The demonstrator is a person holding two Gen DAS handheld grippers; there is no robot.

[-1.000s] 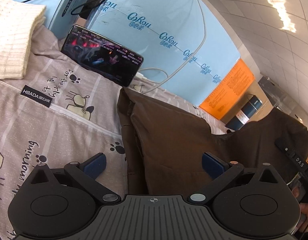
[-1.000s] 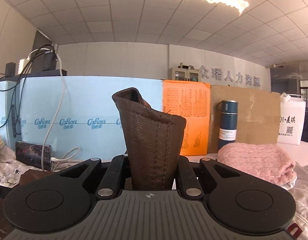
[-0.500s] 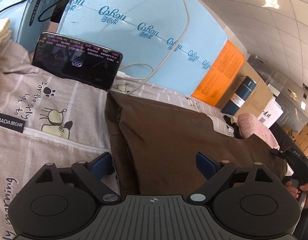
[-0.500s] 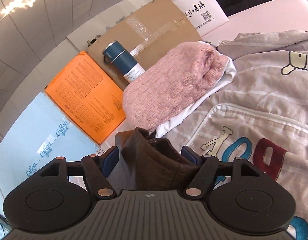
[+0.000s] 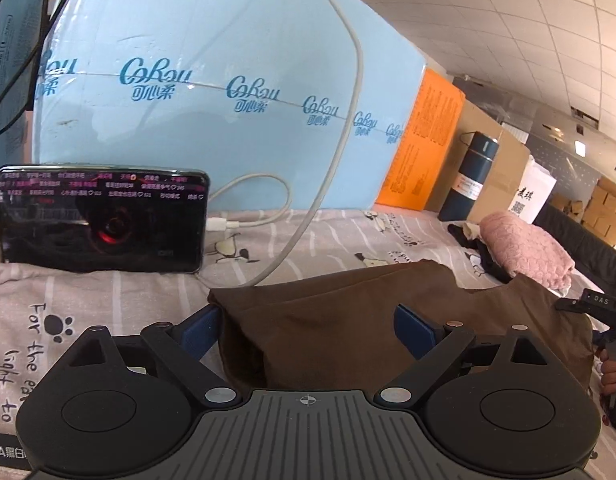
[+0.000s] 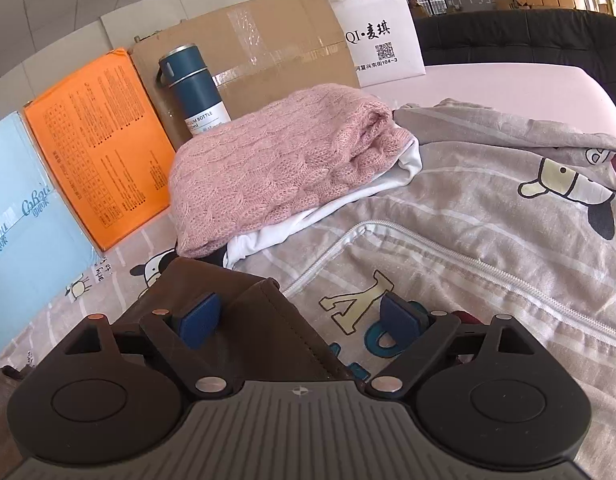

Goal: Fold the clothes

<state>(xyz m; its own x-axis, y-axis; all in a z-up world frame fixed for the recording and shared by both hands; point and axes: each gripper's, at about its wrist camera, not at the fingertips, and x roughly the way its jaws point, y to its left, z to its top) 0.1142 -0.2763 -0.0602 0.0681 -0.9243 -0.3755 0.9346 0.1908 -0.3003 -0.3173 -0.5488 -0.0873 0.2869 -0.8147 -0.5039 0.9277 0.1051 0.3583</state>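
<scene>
A brown garment [image 5: 348,312] lies folded on the patterned bedsheet [image 5: 107,300]. My left gripper [image 5: 308,326] is open, its blue pads either side of the garment's near edge. In the right wrist view the brown garment's [image 6: 259,320] stitched end lies between the pads of my right gripper [image 6: 301,316], which is open and not clamping it. The right gripper's handle and the holding hand show at the right edge of the left wrist view [image 5: 604,312].
A folded pink knit sweater [image 6: 275,164] sits on white cloth beyond the garment. A phone [image 5: 101,218] with a white charging cable [image 5: 267,208] leans on blue boxes. A dark blue bottle [image 6: 193,88], orange box and cardboard box stand at the back.
My right gripper has opened and let go of the brown garment's end, lowering it onto the bed. My left gripper has tilted up and stays open over the garment.
</scene>
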